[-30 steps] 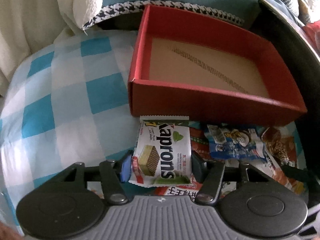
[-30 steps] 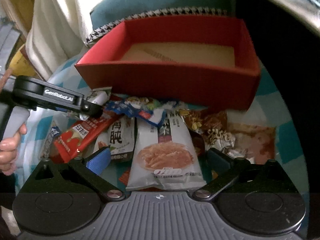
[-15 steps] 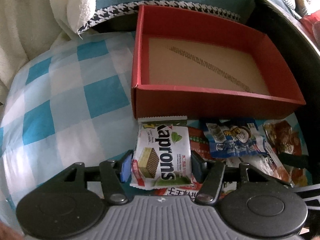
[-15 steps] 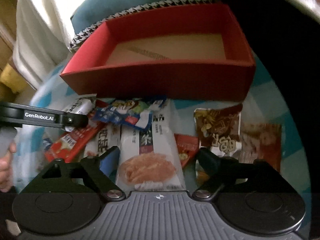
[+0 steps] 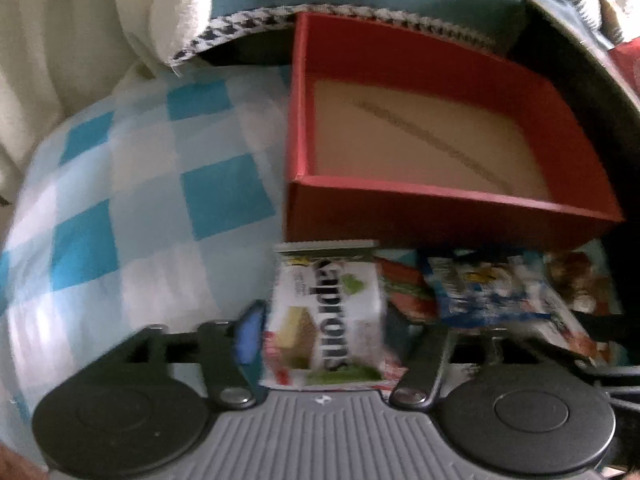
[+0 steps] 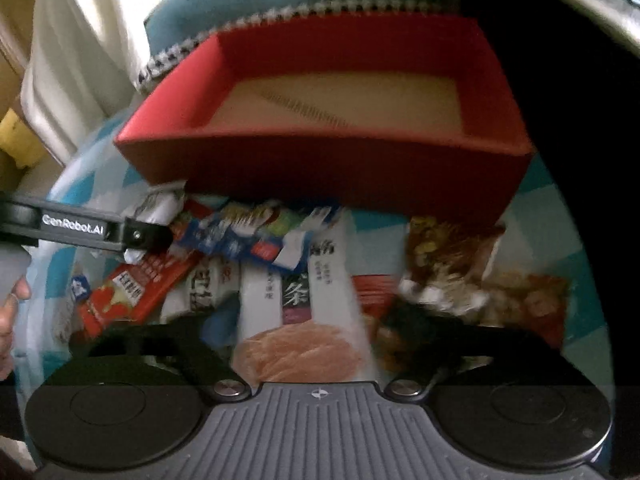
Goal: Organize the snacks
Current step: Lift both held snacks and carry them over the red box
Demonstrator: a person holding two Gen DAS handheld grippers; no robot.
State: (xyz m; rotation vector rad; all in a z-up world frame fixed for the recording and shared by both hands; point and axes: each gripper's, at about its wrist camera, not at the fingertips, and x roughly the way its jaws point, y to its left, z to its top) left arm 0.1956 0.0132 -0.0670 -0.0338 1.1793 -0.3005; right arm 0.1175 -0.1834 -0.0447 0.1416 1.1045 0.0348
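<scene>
Left claw (image 5: pixel 324 332) closing, clamped on wafer pack (image 5: pixel 326 316), just before empty red box (image 5: pixel 440 208). Right claw (image 6: pixel 304 320) closing round white strip-snack bag (image 6: pixel 304 308), pads not clearly pressing. Advice: grip mid-pack, lift clear of box wall, drop flat inside.

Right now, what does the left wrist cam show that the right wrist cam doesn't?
Left wrist only: the left gripper closing on the white wafer pack between its fingers, and a wide stretch of blue checked cloth.

Right wrist only: the right gripper closing around the white snack bag, not clearly pinching it yet, a red strawberry-print packet, and a hand at the left edge.

Both: the empty red box and the blue-and-white packet in front of it.
</scene>
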